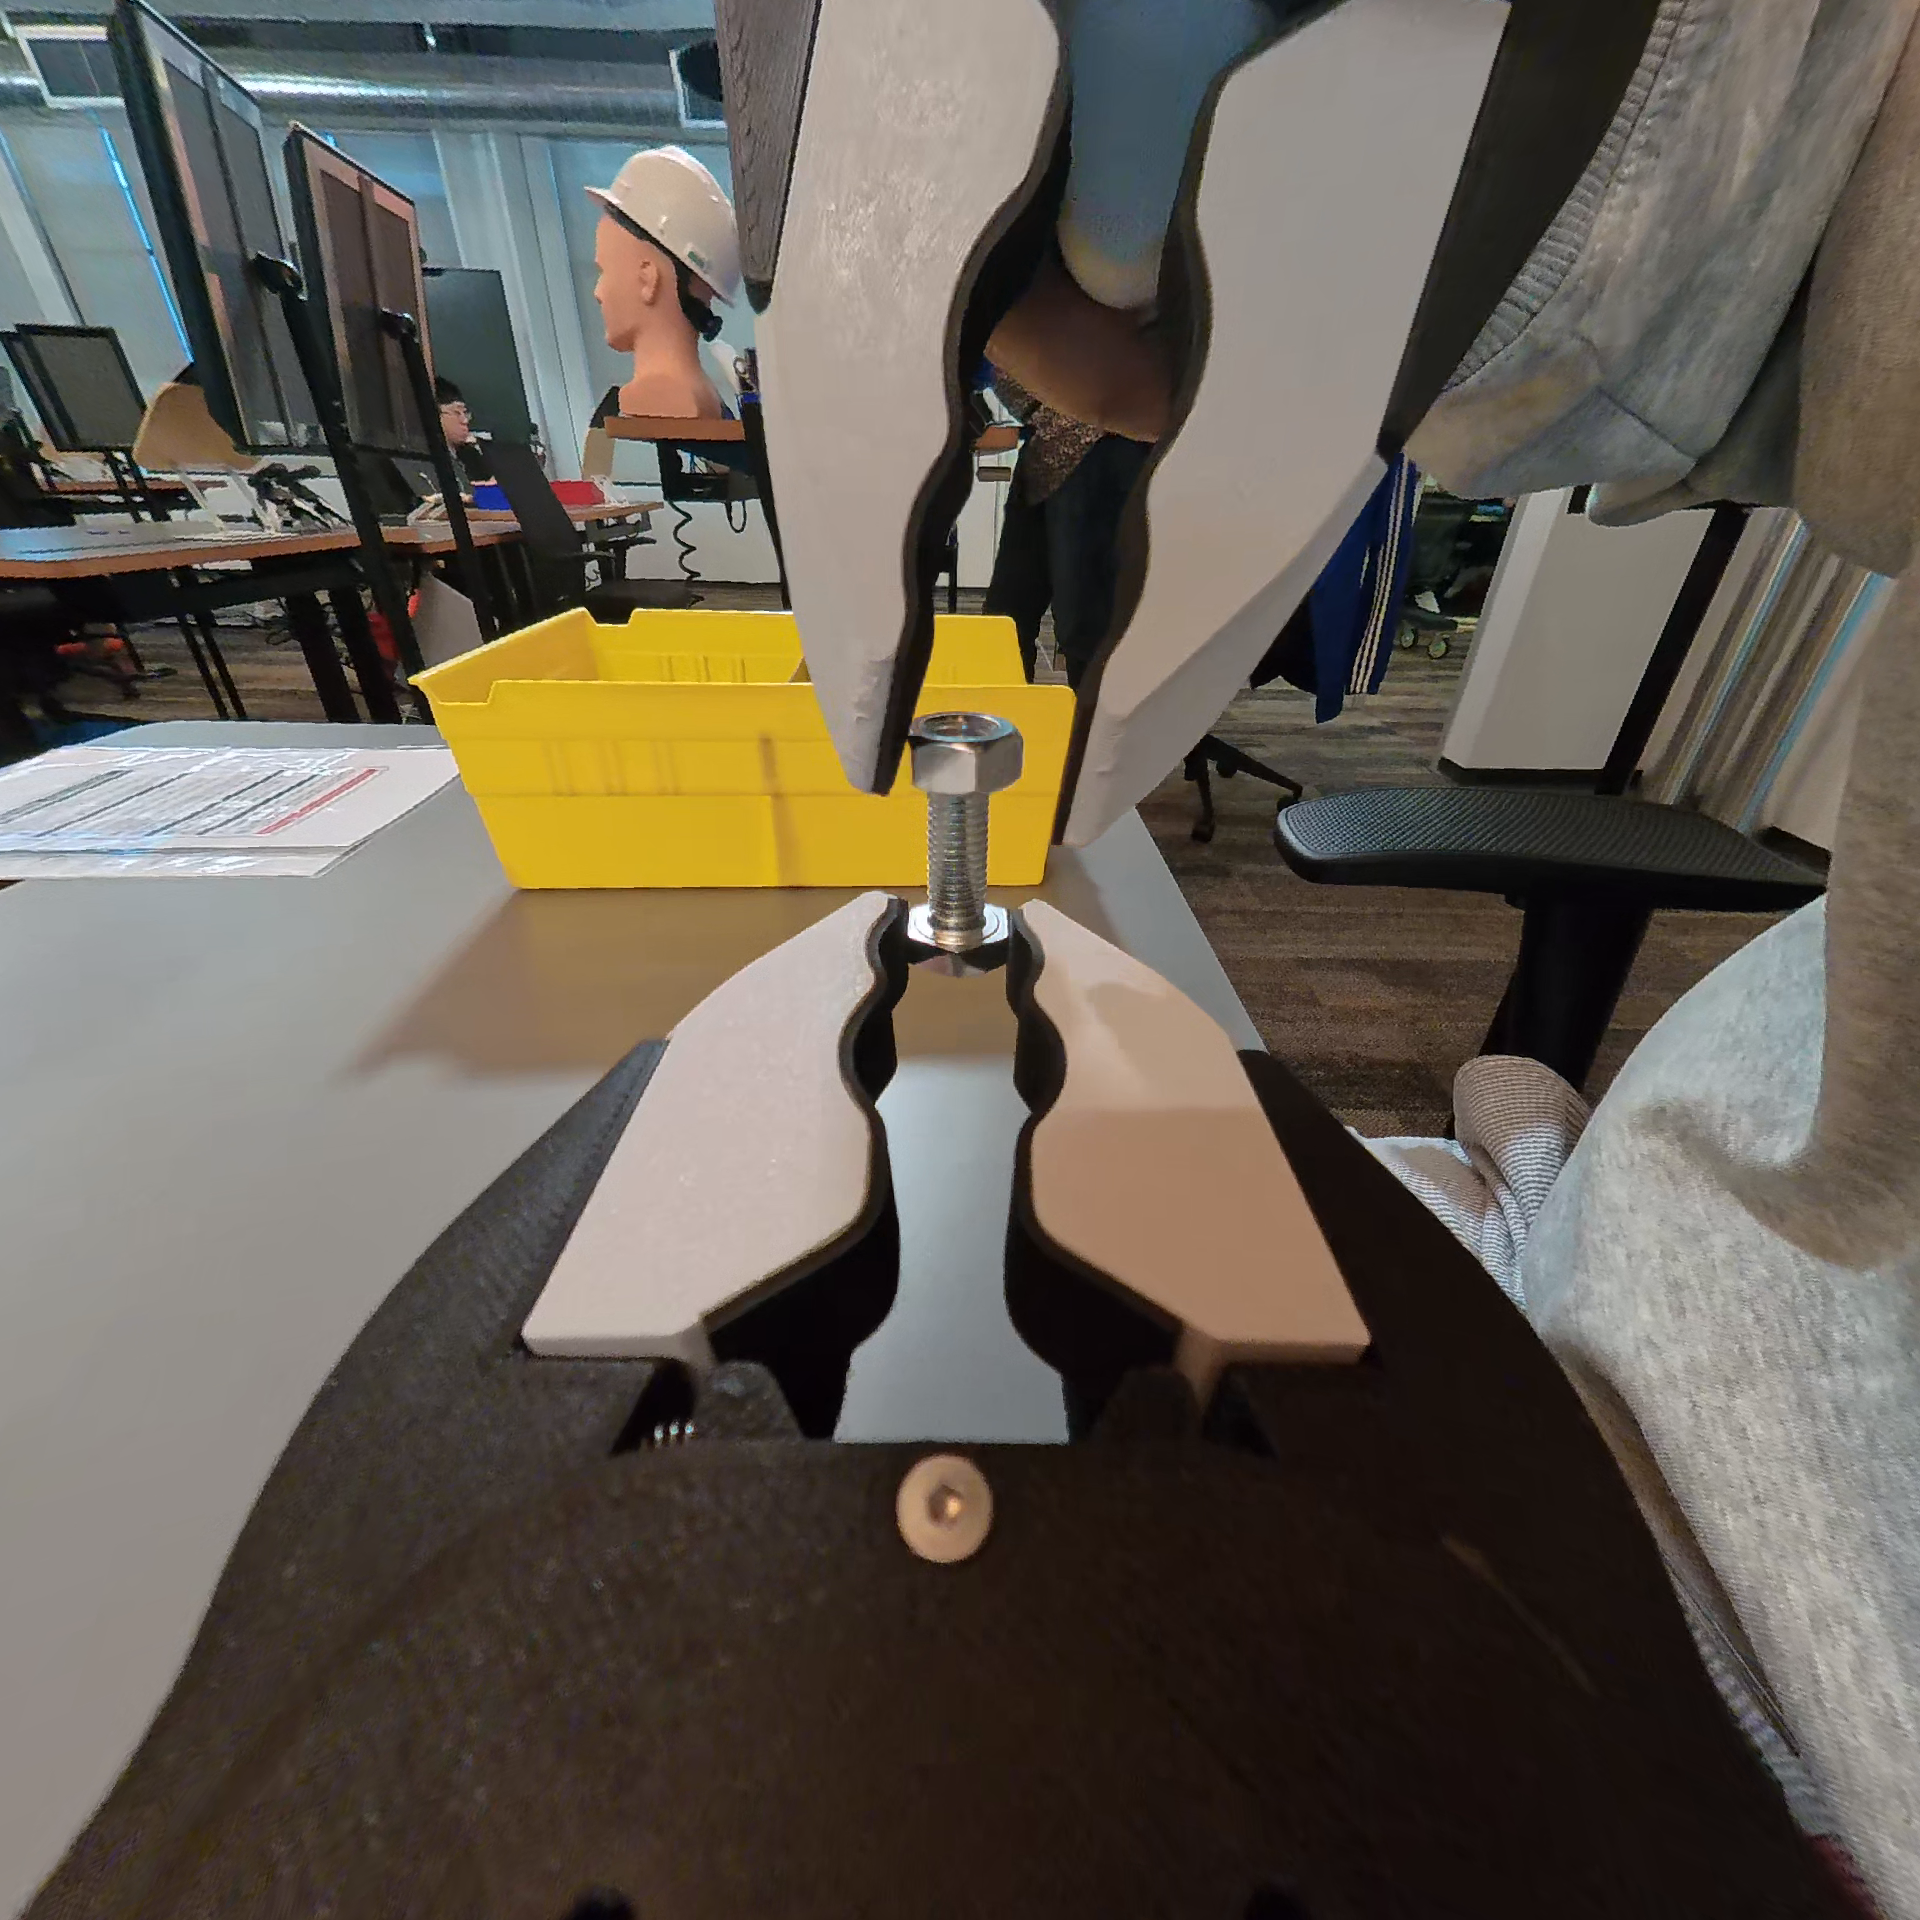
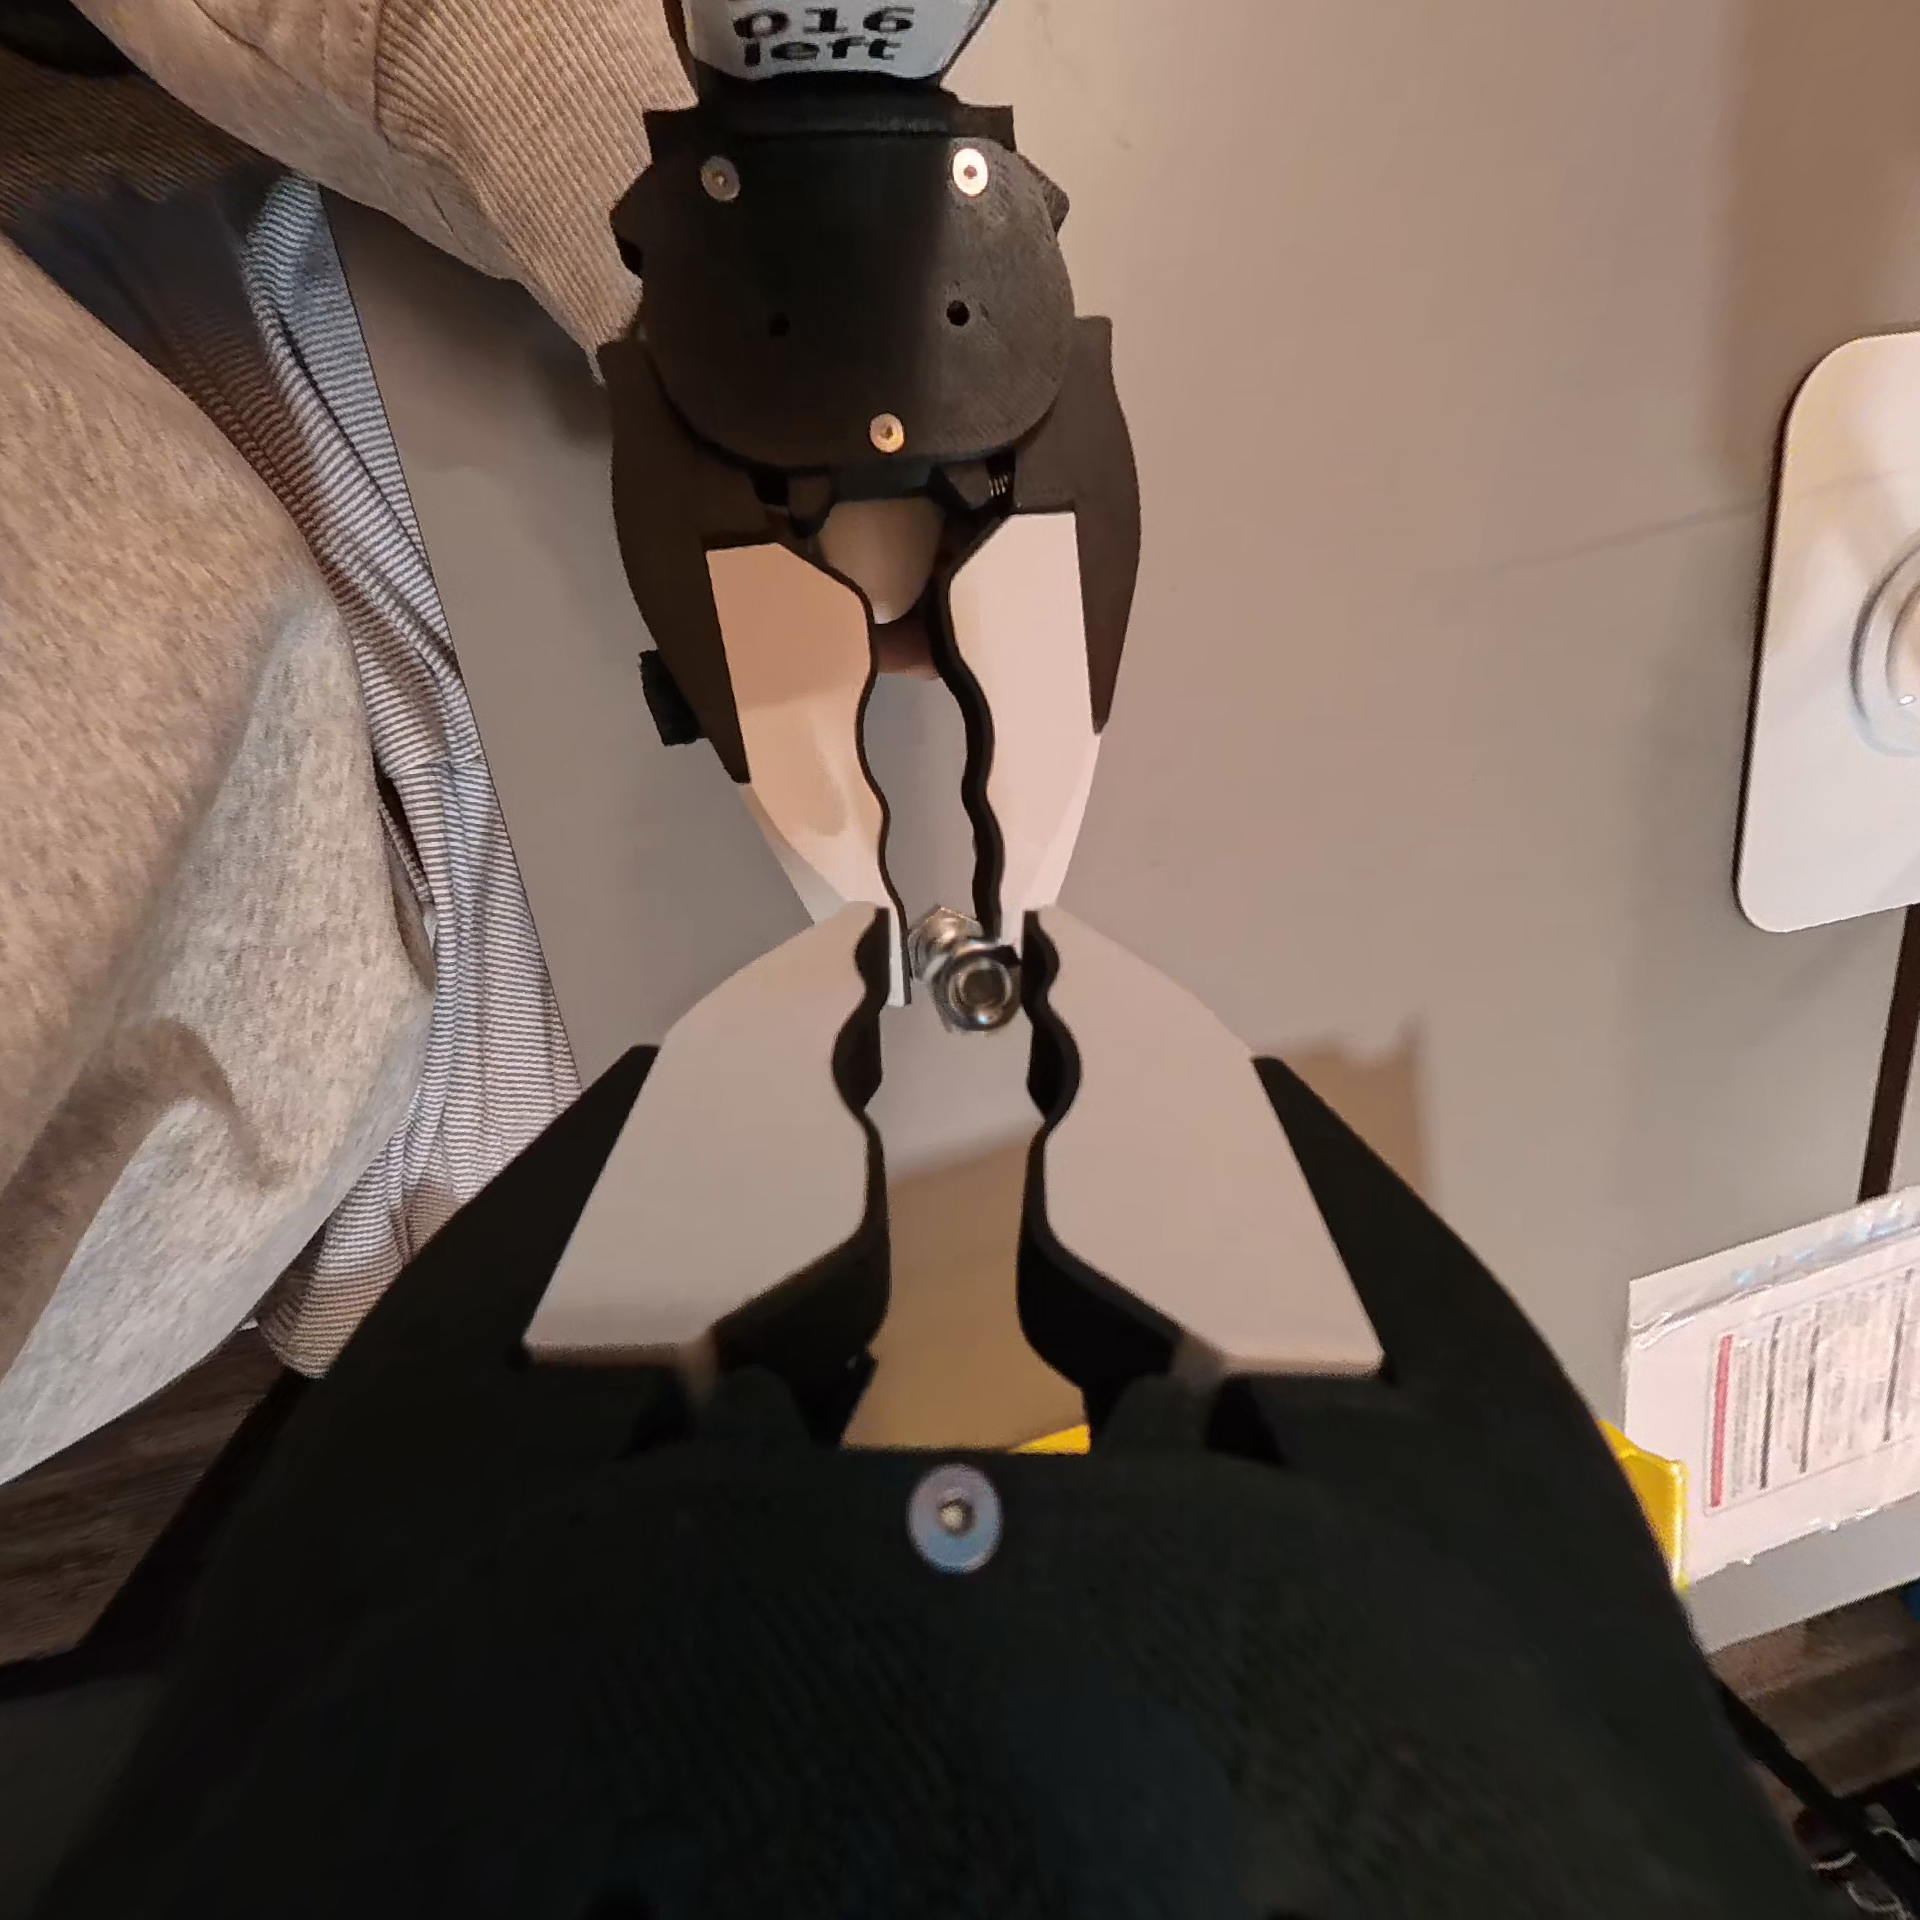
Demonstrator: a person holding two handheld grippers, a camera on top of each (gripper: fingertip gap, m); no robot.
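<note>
A silver hex bolt (image 1: pixel 961 831) stands upright above the grey table (image 1: pixel 208 1091) with a nut (image 1: pixel 951 928) at its lower end. My left gripper (image 1: pixel 954 920) is shut on the nut and holds it level. My right gripper (image 1: pixel 982 800) comes down from above, its jaws slightly apart around the bolt head; one fingertip (image 1: pixel 878 758) touches the head and the other stands just off it. In the right wrist view, my right gripper (image 2: pixel 954 945) brackets the blurred bolt head (image 2: pixel 982 992), and the left gripper (image 2: pixel 940 914) pinches the nut (image 2: pixel 928 951) from the far side.
A yellow bin (image 1: pixel 644 790) stands just behind the bolt, and a laminated sheet (image 1: pixel 187 805) lies at the far left. A white pad (image 2: pixel 1829 644) lies on the table. A black office chair (image 1: pixel 1507 842) stands off the table's right edge. Grey sleeves (image 1: pixel 1714 1299) crowd the right side. Both grippers' tips are close together, under 4 cm apart.
</note>
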